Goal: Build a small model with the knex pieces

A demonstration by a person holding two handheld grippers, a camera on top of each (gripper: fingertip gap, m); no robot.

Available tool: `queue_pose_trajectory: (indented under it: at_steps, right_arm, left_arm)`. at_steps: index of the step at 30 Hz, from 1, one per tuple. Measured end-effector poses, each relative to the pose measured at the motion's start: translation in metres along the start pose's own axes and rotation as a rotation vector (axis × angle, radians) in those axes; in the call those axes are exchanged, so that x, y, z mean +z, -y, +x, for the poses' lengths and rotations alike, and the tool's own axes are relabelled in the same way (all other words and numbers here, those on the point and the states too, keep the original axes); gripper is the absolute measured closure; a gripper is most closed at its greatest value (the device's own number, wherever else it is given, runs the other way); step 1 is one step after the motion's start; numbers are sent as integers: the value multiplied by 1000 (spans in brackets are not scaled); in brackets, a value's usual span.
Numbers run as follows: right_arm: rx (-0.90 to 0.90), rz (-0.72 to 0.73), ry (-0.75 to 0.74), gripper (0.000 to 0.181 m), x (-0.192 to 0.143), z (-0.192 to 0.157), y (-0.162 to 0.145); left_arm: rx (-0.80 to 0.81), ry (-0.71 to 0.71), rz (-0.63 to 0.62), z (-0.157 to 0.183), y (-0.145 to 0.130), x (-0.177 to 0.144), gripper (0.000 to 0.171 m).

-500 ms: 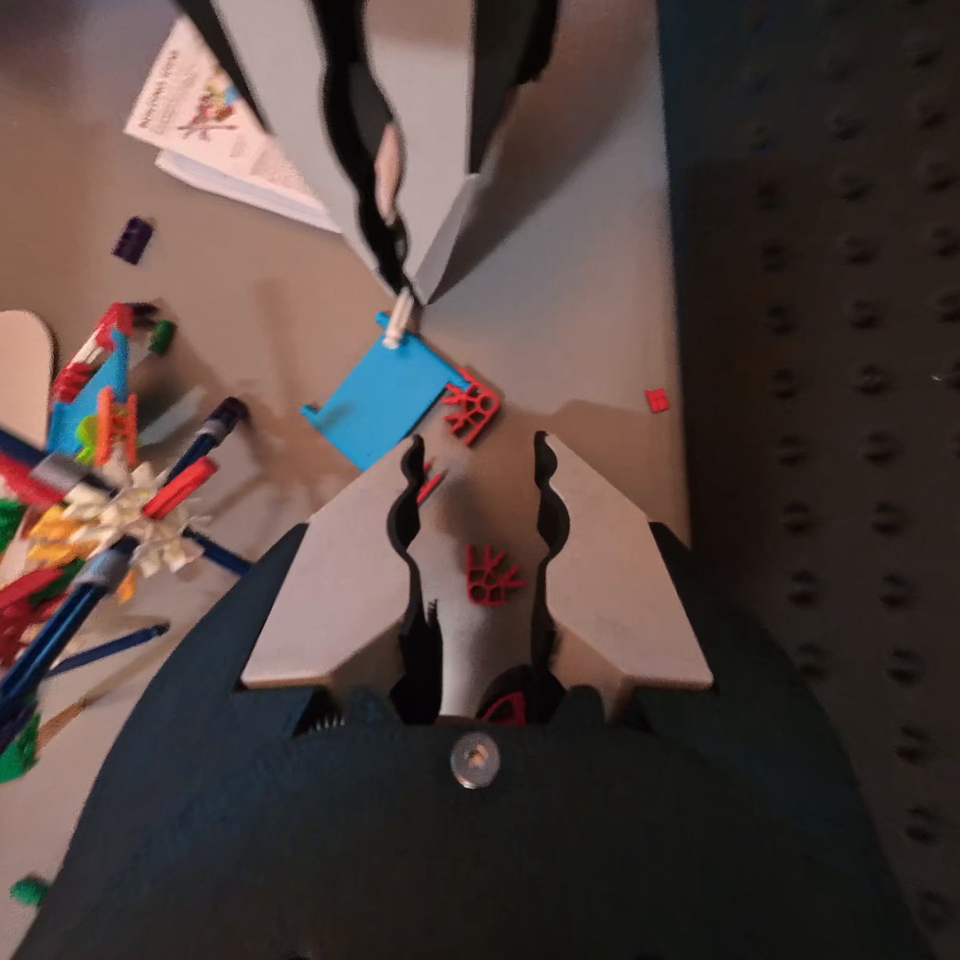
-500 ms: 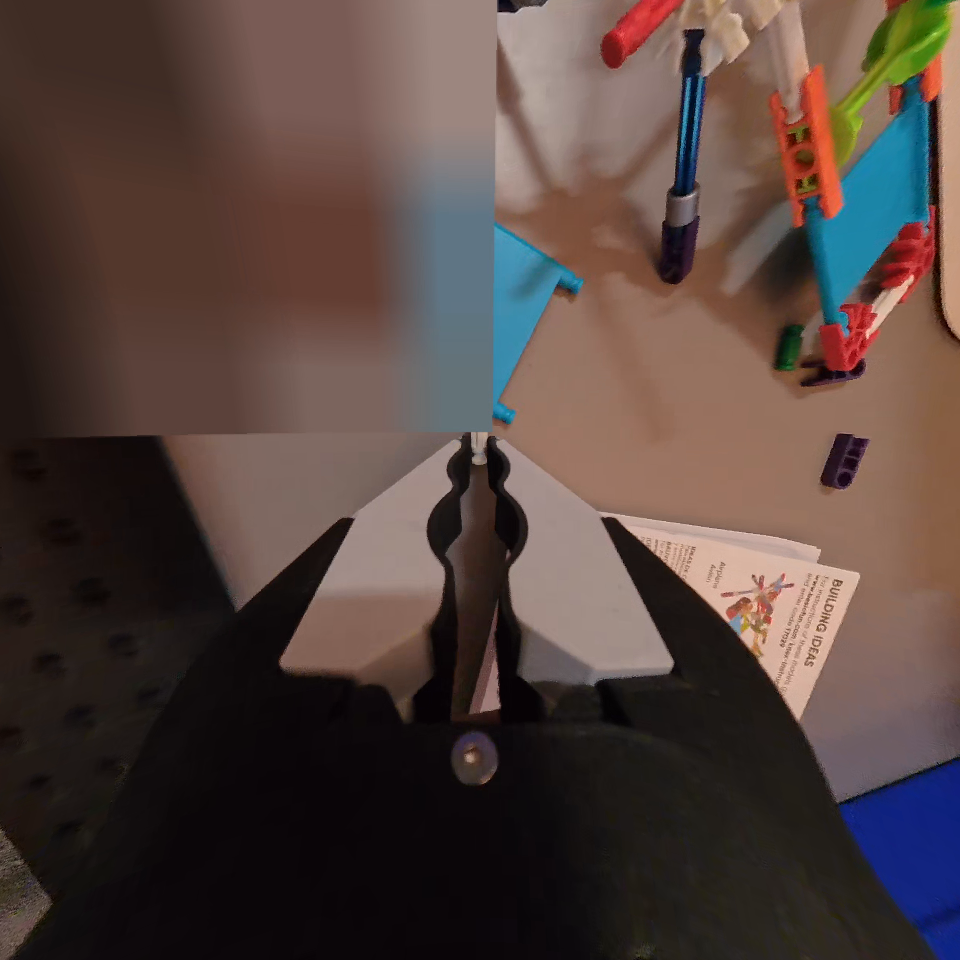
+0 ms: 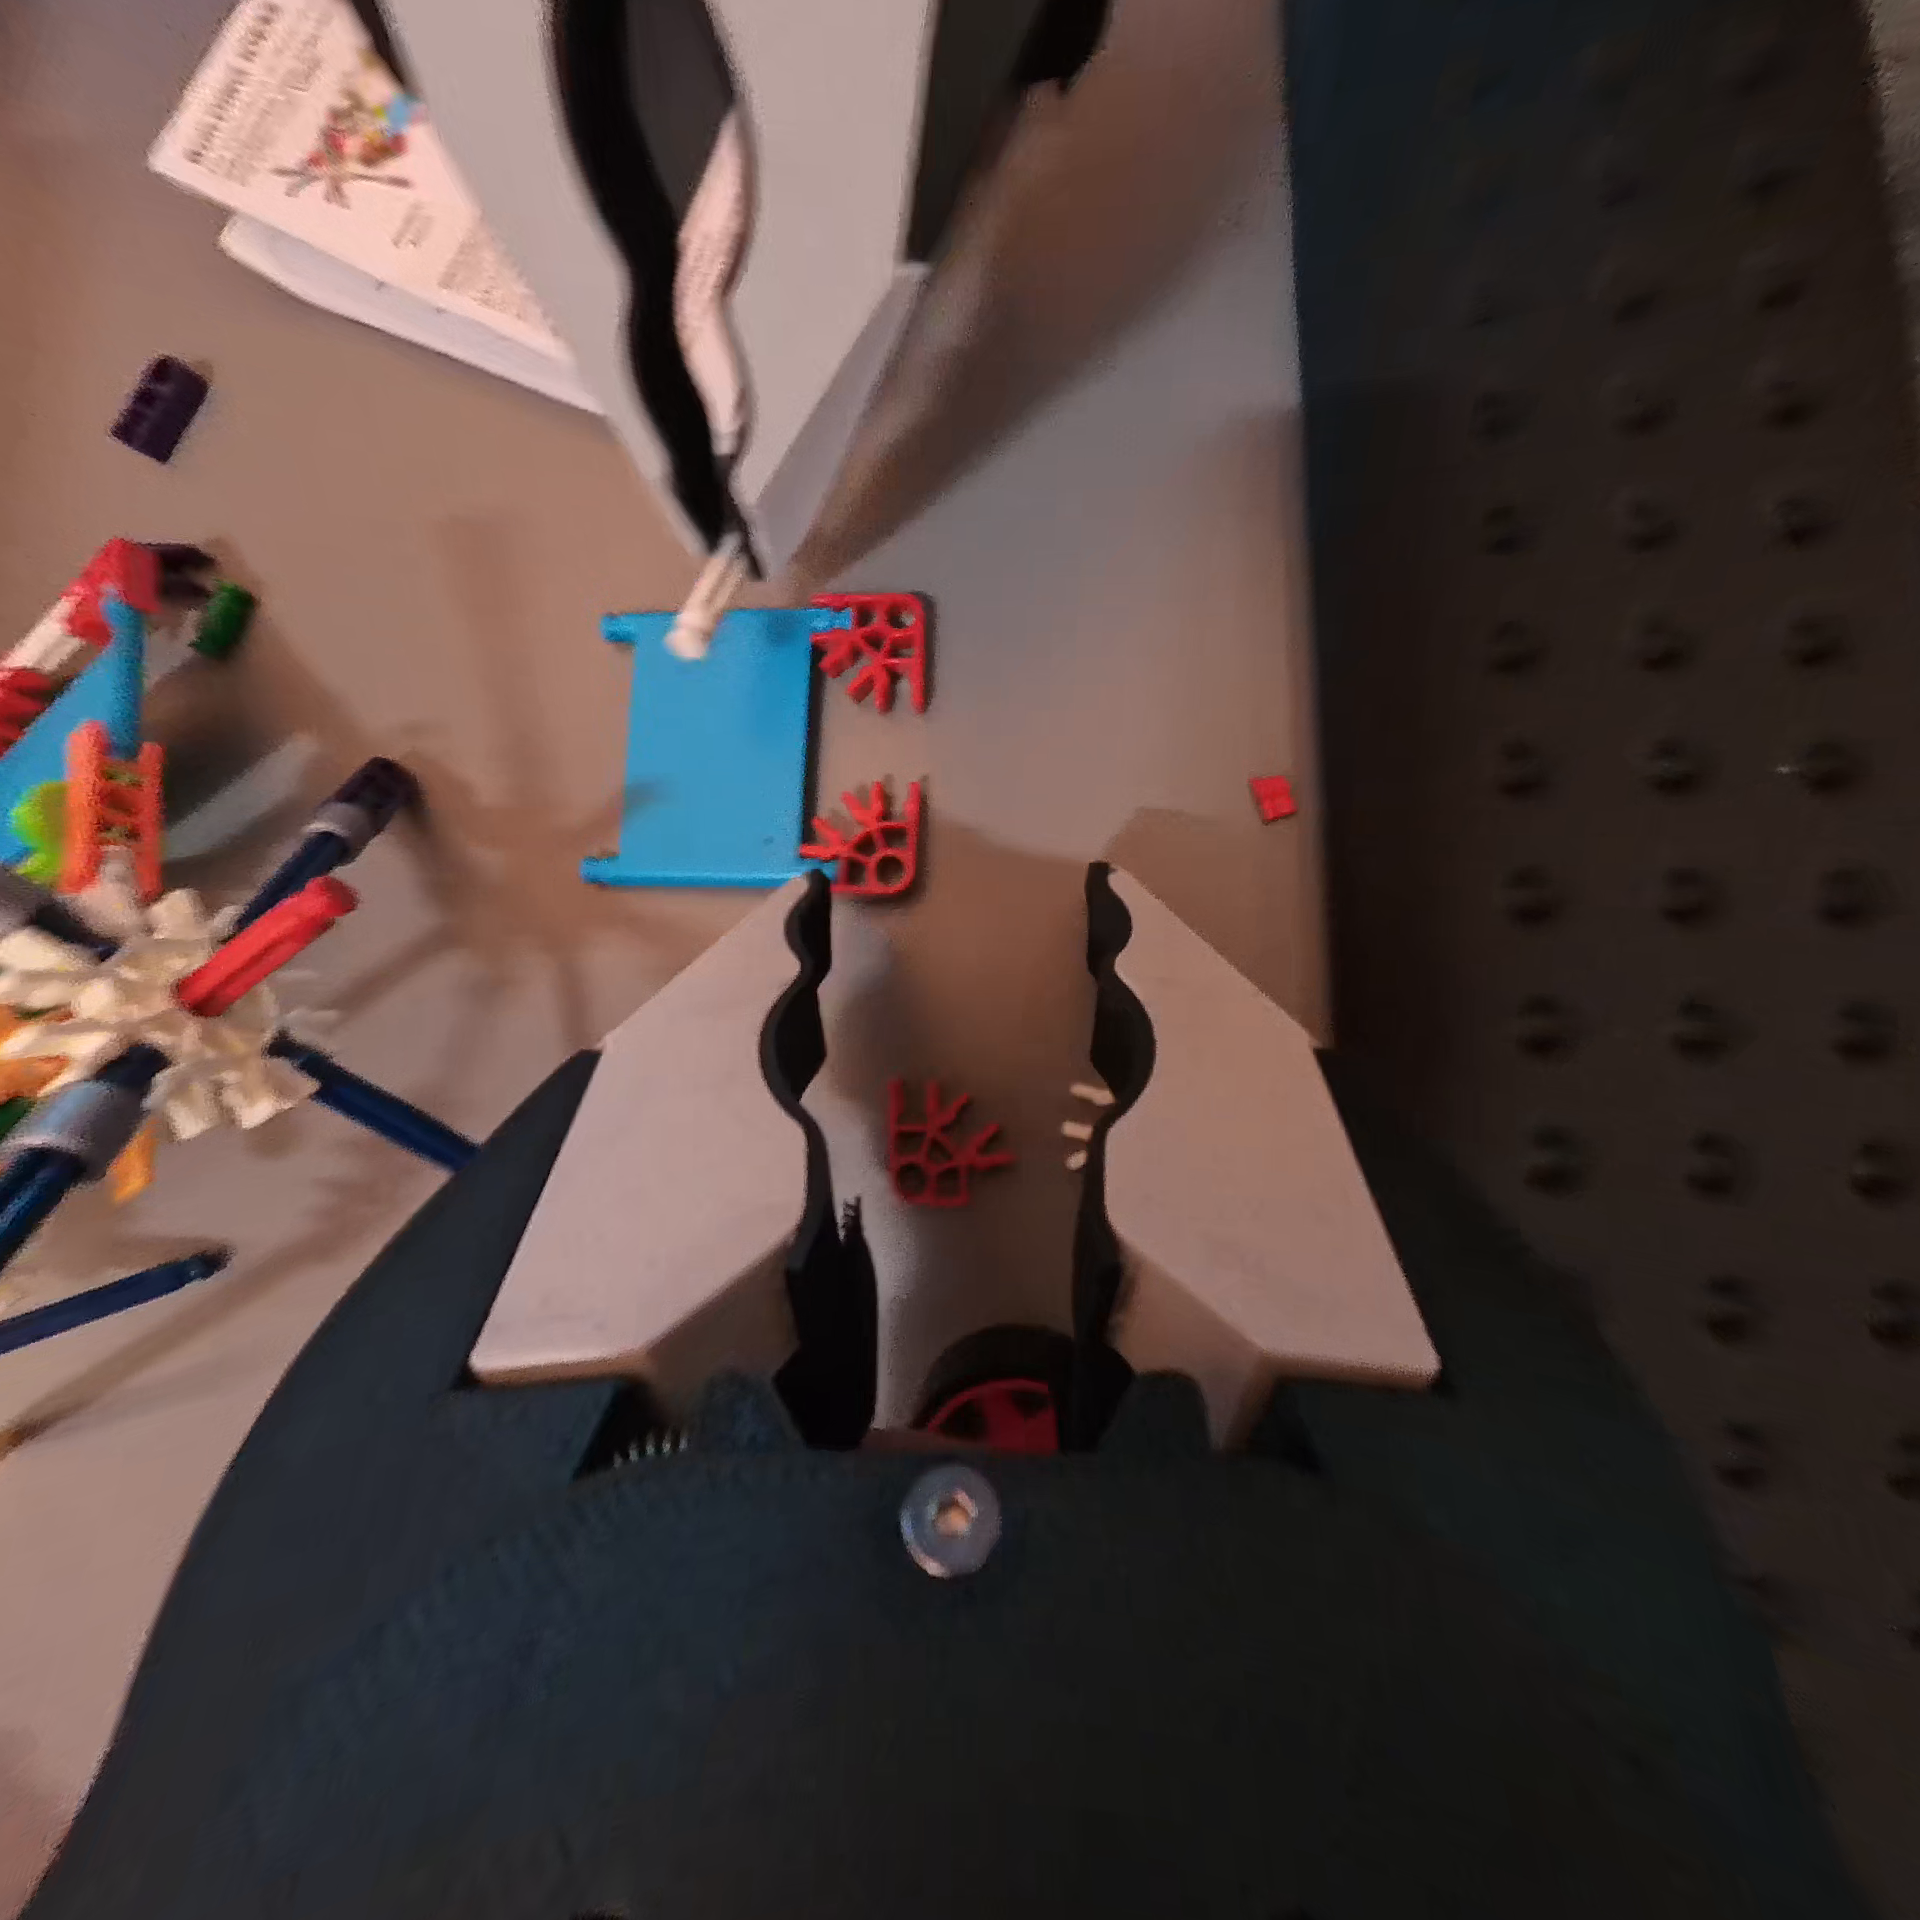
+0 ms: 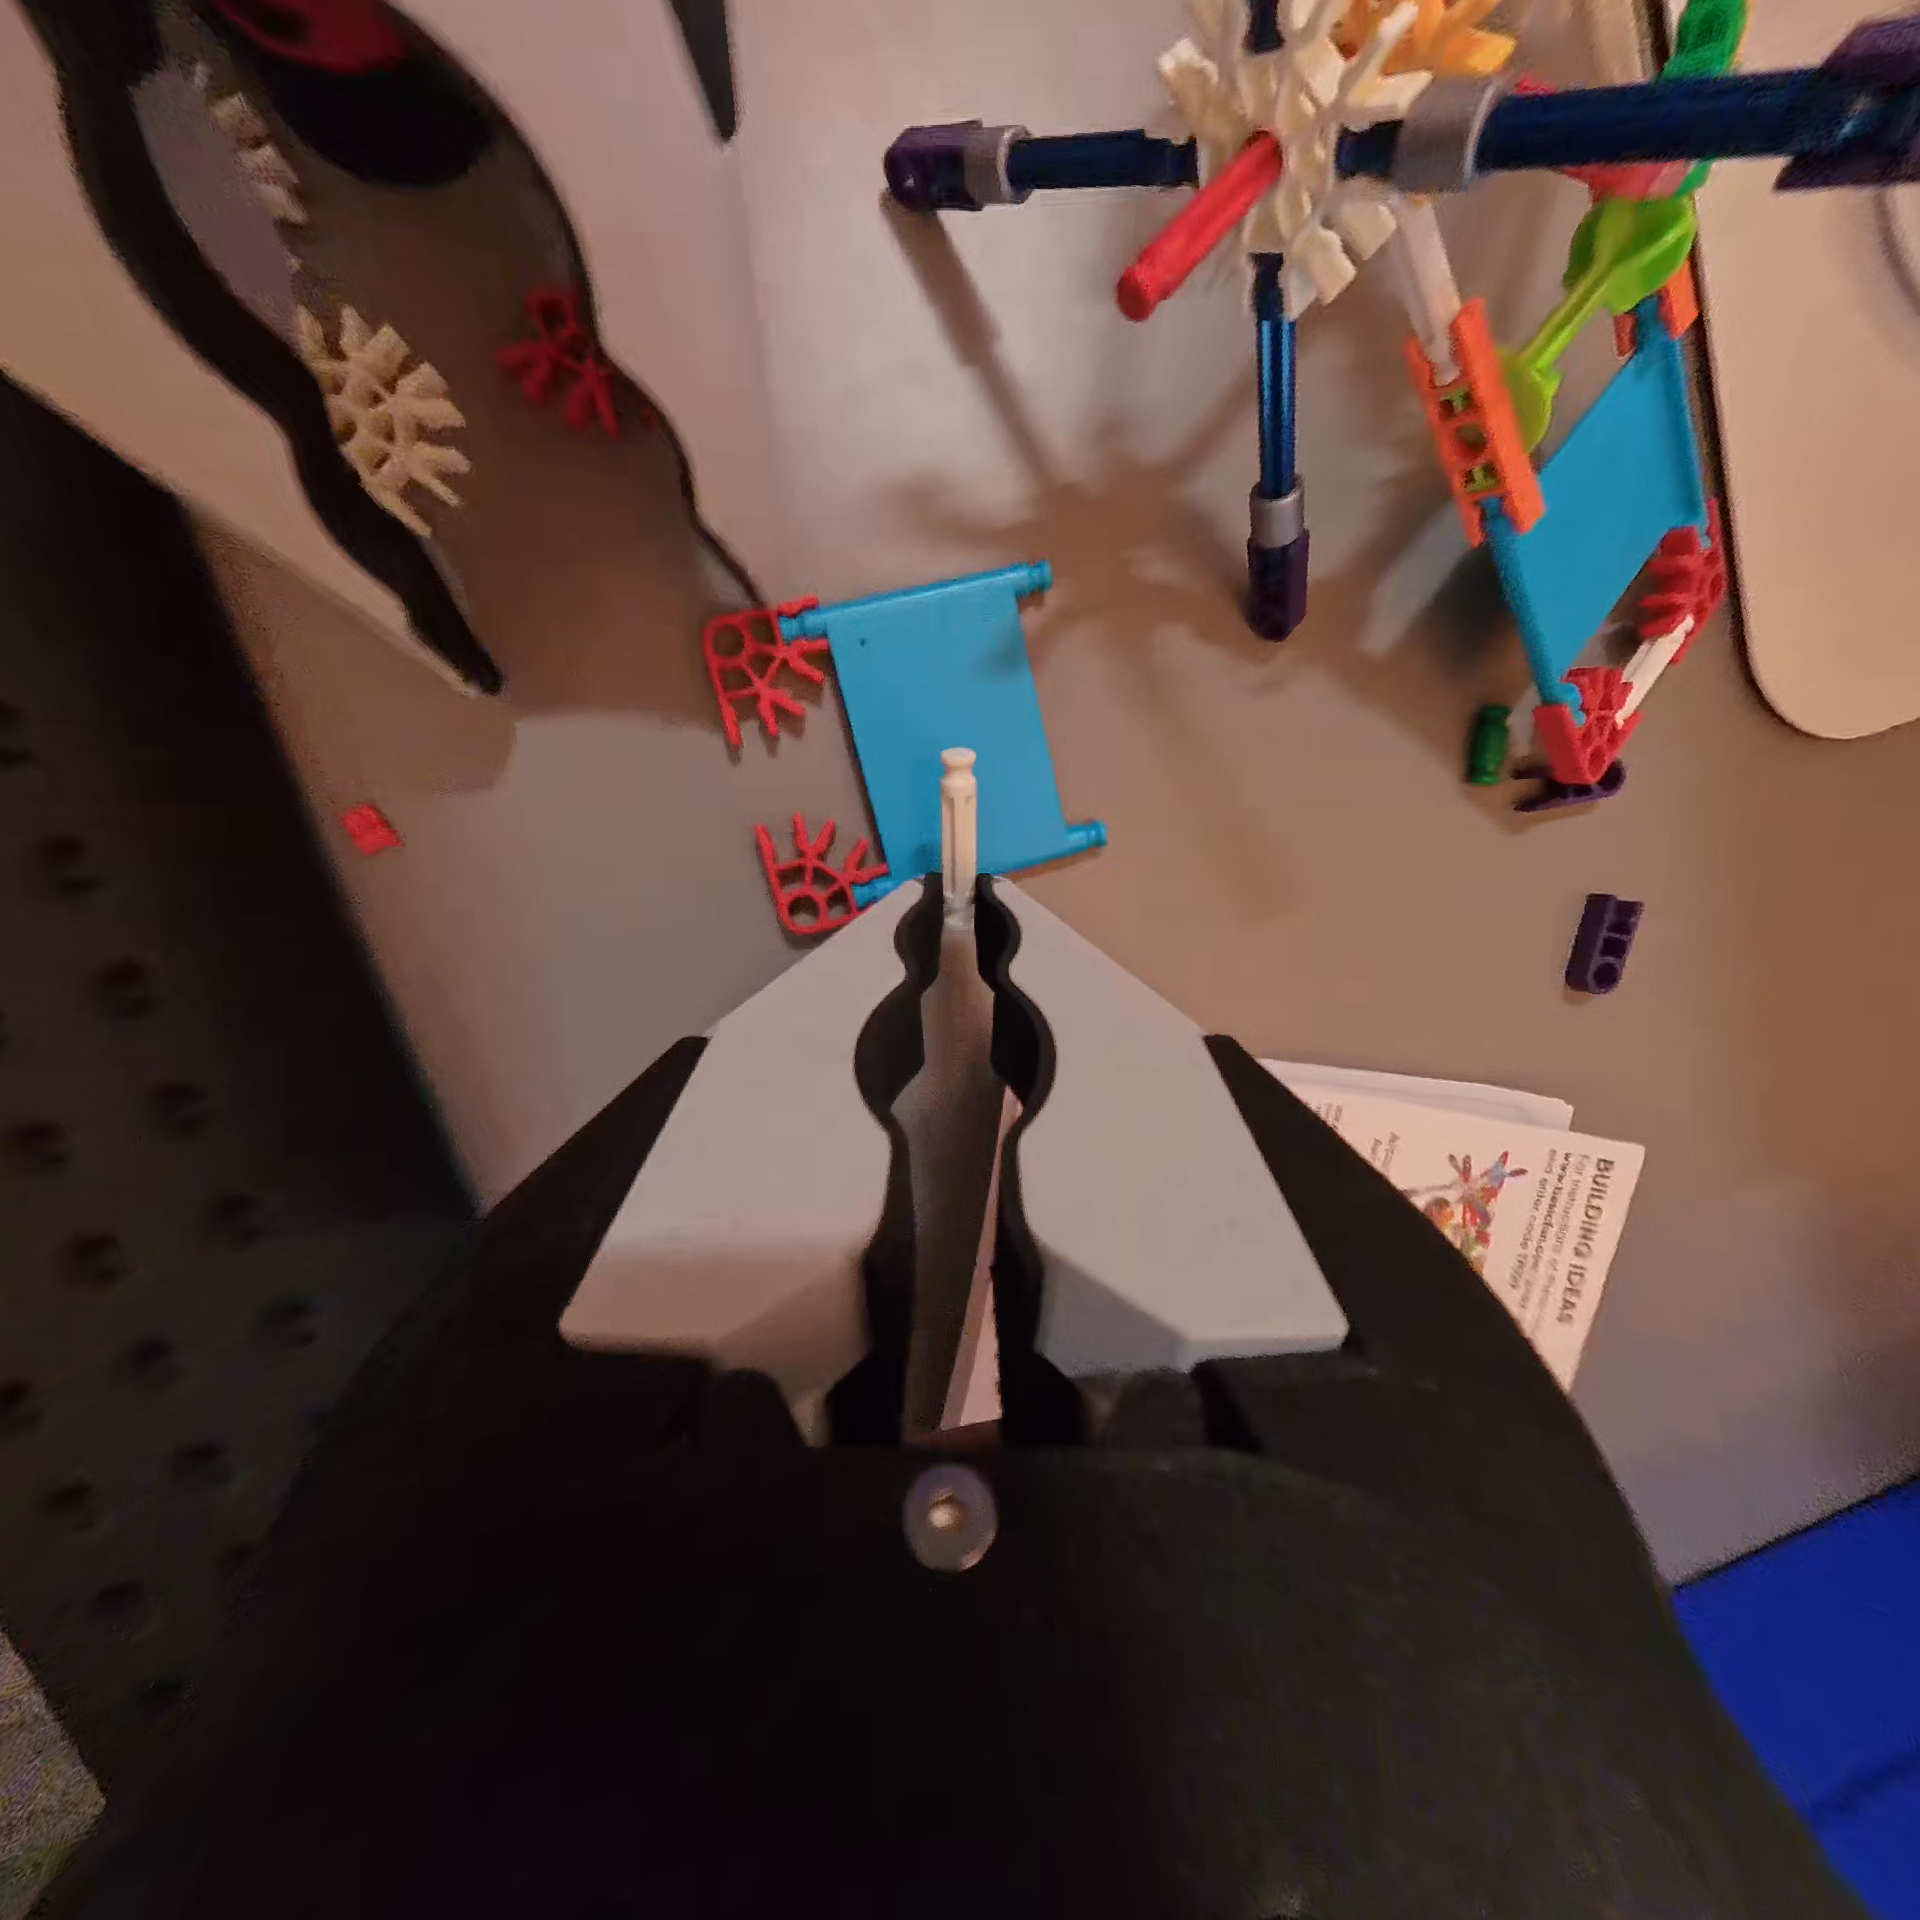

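Observation:
My right gripper is shut on a short white rod that points out over a blue panel lying flat on the table. Two red corner connectors sit on the panel's left-hand pegs. In the left wrist view the right gripper comes in from the top with the rod over the panel's far edge. My left gripper is open and empty just short of the panel. A loose red connector lies on the table between its jaws, and a white connector lies beside it.
A built rod-and-connector model stands to one side. A folded booklet, a purple piece, a green piece and a tiny red piece lie about. A dark perforated mat borders the table. The left gripper's tips are roughly 7 cm from the right gripper's.
The left gripper has turned and shifted, so the blue panel now lies square ahead with both red connectors showing. The right gripper still holds the white rod over the panel, with more of the rod showing.

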State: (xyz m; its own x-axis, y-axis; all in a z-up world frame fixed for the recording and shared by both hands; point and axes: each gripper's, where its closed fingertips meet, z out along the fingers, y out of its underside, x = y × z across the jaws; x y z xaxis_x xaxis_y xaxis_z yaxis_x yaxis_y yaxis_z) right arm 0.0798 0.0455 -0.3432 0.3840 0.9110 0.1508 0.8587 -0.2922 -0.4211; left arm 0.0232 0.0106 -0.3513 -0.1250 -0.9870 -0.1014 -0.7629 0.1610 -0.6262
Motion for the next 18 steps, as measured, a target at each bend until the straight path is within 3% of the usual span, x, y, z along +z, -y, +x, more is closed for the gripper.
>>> queue_pose_trajectory:
  at_steps: [6,18]
  right_arm:
    - [-134,-55,17,178,5,-29,4]
    - [-194,-108,40,178,11,-34,10]
  left_arm:
    - [50,37,-33,-4,-7,3,126]
    - [73,-15,-20,5,-10,-3,124]
